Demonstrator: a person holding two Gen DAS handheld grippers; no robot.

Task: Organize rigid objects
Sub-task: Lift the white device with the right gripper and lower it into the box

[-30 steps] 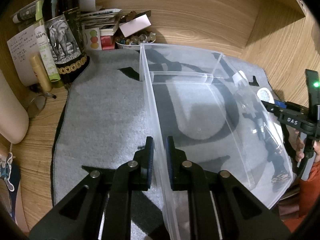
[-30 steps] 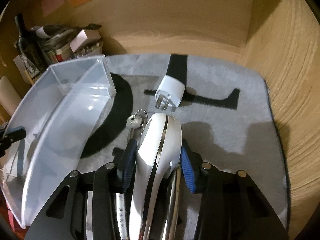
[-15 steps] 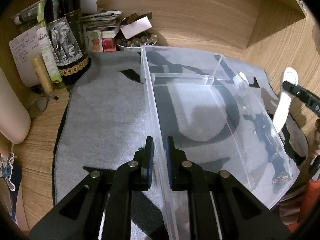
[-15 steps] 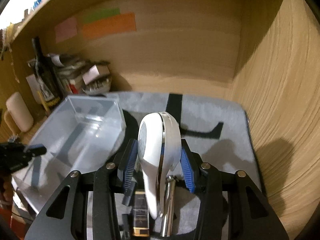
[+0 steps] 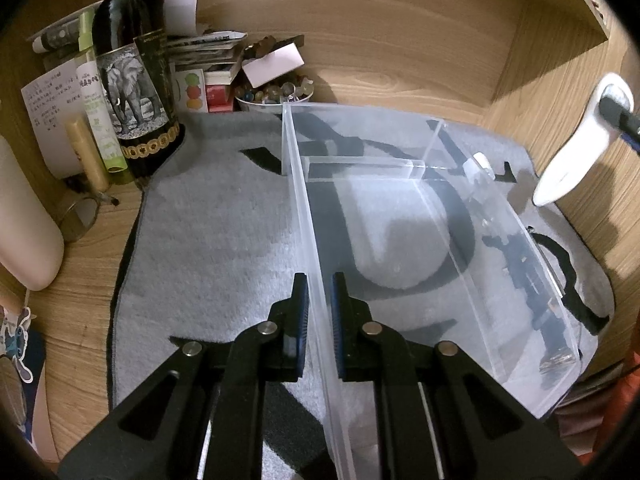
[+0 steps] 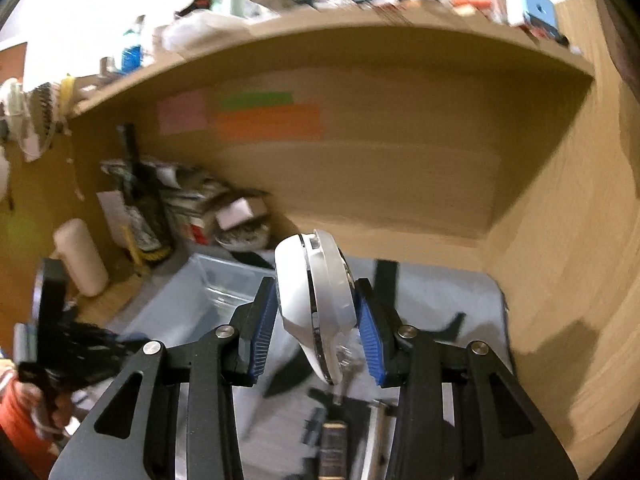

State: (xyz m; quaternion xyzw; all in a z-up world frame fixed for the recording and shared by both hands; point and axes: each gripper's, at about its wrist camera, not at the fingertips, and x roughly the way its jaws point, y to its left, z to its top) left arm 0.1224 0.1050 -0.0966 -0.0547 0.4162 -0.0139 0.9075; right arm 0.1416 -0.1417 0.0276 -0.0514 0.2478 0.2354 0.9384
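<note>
Wooden desk alcove, grey mat (image 5: 208, 240) with black lettering on the desktop. Sticky notes on the back wall: pink, green, orange (image 6: 268, 126); I couldn't read any writing on them. Only label I could make out was the elephant picture on the dark bottle (image 5: 136, 92), back left; the paper sheet (image 5: 48, 120) beside it carried print too small to read. Papers, a white box and a bowl of beads (image 5: 276, 94) were stacked behind the clear bin (image 5: 400, 216). My left gripper (image 5: 319, 308) was clamped on the bin's near wall, one pad inside, one outside. Bin sat on the mat, its divided compartments showing only mat through the floor. My right gripper (image 6: 316, 320) was squeezing the white mouse (image 6: 316, 304) by its sides, held up in the air to the right of the bin. Keys and a dark item lay on the mat below it, blurred.
</note>
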